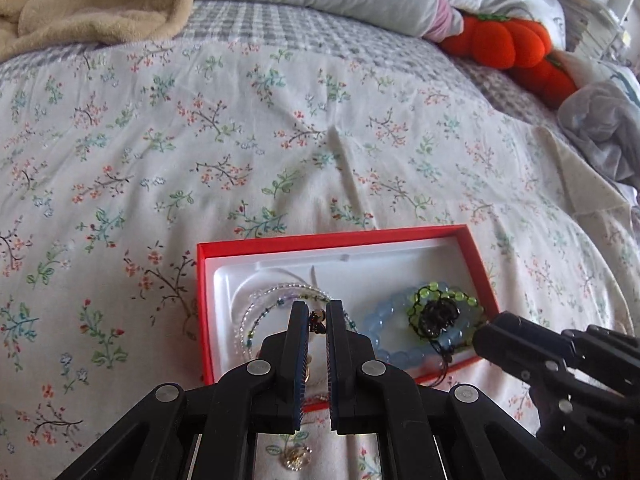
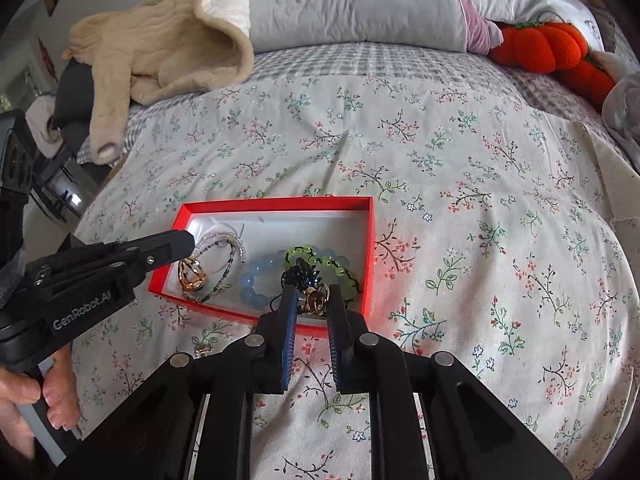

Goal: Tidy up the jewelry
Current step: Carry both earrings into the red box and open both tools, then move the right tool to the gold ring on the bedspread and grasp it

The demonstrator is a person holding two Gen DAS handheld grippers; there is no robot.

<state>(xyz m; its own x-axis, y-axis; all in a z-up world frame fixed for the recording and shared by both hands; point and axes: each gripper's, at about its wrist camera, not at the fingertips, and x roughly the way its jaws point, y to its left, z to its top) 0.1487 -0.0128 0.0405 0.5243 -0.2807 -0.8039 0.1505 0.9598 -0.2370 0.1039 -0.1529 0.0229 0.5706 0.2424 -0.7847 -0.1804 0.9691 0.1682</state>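
Two grippers reach over a red box (image 1: 476,256) that lies on a bed (image 1: 280,140) covered with a flowered sheet. Inside the box's white lining lie a clear bead necklace (image 1: 264,304) at its left end, a pale blue bead bracelet (image 1: 384,332) toward the middle, and a green bead bracelet (image 1: 440,294) with a black ornament (image 1: 438,316) lying on the blue one. The left gripper (image 1: 317,320) hangs over the left half of the box with its jaws nearly together, pinching a small dark and gold piece (image 1: 318,320); in the right wrist view a gold ring (image 2: 192,274) lies in the box just beside its tip. The right gripper (image 2: 314,300) sits at the near right edge of the box, jaws narrowed around a gold and brown ring (image 2: 316,298). Another small gold piece (image 1: 295,458) lies on the sheet outside the box, near its front edge. Farther back on the bed are a beige blanket (image 2: 160,44), a grey pillow (image 2: 352,4) and orange plush pumpkins (image 2: 544,48).
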